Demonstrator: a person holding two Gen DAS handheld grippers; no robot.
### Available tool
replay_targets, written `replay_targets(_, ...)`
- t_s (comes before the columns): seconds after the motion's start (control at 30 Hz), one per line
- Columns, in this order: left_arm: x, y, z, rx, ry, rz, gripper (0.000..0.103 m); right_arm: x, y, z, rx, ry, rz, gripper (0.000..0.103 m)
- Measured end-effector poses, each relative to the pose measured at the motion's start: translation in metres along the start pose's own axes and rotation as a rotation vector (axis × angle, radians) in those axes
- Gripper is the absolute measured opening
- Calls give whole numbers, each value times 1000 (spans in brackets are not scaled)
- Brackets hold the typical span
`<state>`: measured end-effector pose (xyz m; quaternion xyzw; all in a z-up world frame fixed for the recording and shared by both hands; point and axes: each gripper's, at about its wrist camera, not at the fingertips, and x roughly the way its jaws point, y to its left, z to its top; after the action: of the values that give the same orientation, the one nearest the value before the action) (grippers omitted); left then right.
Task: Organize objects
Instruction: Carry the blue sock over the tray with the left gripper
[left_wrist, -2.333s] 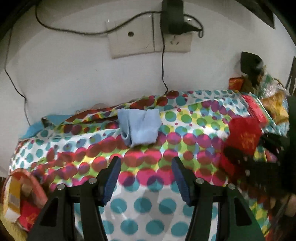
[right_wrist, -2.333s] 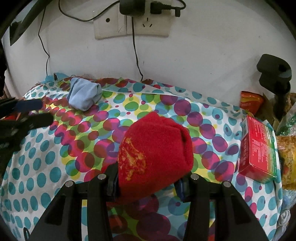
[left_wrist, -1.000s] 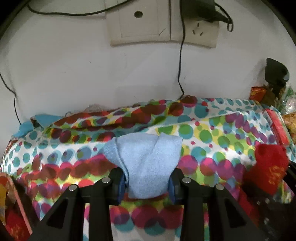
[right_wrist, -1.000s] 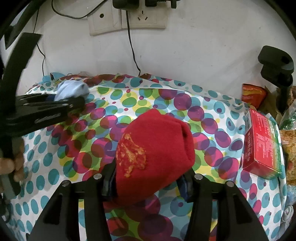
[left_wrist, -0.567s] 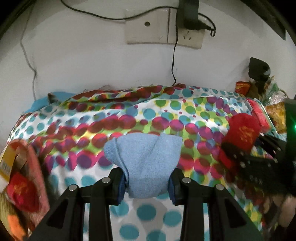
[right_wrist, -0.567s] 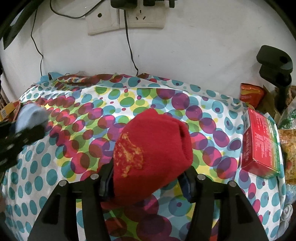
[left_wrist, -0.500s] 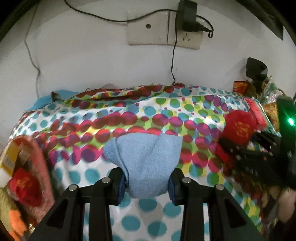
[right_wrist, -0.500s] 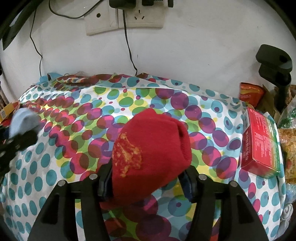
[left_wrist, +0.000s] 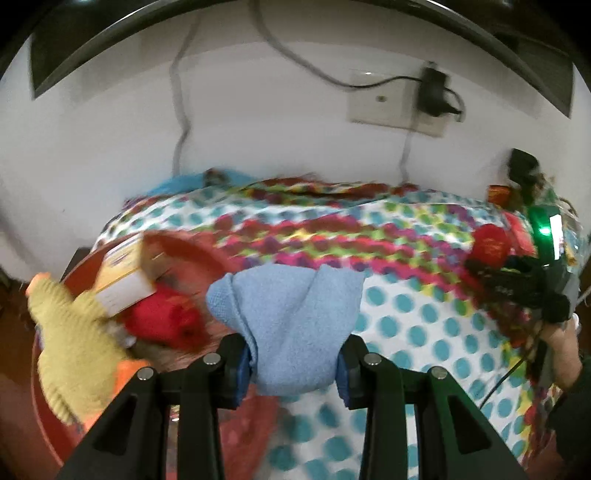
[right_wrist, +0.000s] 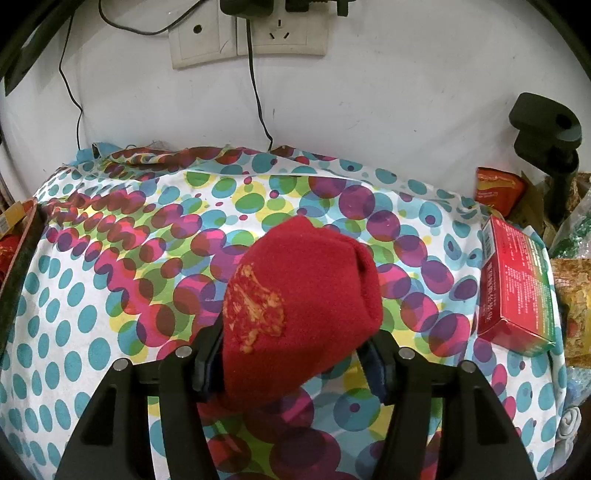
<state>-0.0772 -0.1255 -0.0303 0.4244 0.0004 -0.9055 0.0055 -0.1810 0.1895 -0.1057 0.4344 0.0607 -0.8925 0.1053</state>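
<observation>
My left gripper (left_wrist: 291, 373) is shut on a folded light blue cloth (left_wrist: 288, 325) and holds it in the air at the left edge of the dotted tablecloth (left_wrist: 406, 321), beside a red basin (left_wrist: 48, 421). My right gripper (right_wrist: 295, 365) is shut on a red sock with a gold print (right_wrist: 303, 306) and holds it above the dotted tablecloth (right_wrist: 122, 280). The right gripper also shows in the left wrist view (left_wrist: 517, 280), at the far right.
The red basin holds a yellow-green knit item (left_wrist: 70, 350), a cardboard box (left_wrist: 125, 280) and a red item (left_wrist: 162, 321). A red box (right_wrist: 517, 280) and snack bags (right_wrist: 496, 190) lie at the table's right. A black clamp (right_wrist: 546, 136) and wall sockets with cables (right_wrist: 247, 40) stand behind.
My left gripper has swung left with the blue cloth, from over the table to beside the red basin. The right gripper has hardly moved and still holds the red sock.
</observation>
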Motion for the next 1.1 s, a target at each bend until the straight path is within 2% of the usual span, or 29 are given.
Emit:
replay_targets(0.13,3,37,-10,-71,20,33,36,0,0,0,2,1,-2,60)
replay_targets(0.33,14,70,-16,-93,43,94,36,0,-2,1,3,2,-2,61)
replay_targets(0.6,31,81,-21,-95,81,98,40,1,-2,0,3,2,-2,62)
replay_targets(0.8,34,76,-22,-58,87,138,51,2,-3,1,3,3,-8,63)
replay_targets(0.97,37,79,-22,-81,101,105,52,1,-3,1,3,3,-16,65)
replay_targets(1.1,34,83,-21,-89,100,94,56,1,-3,1,3,4,-19,66)
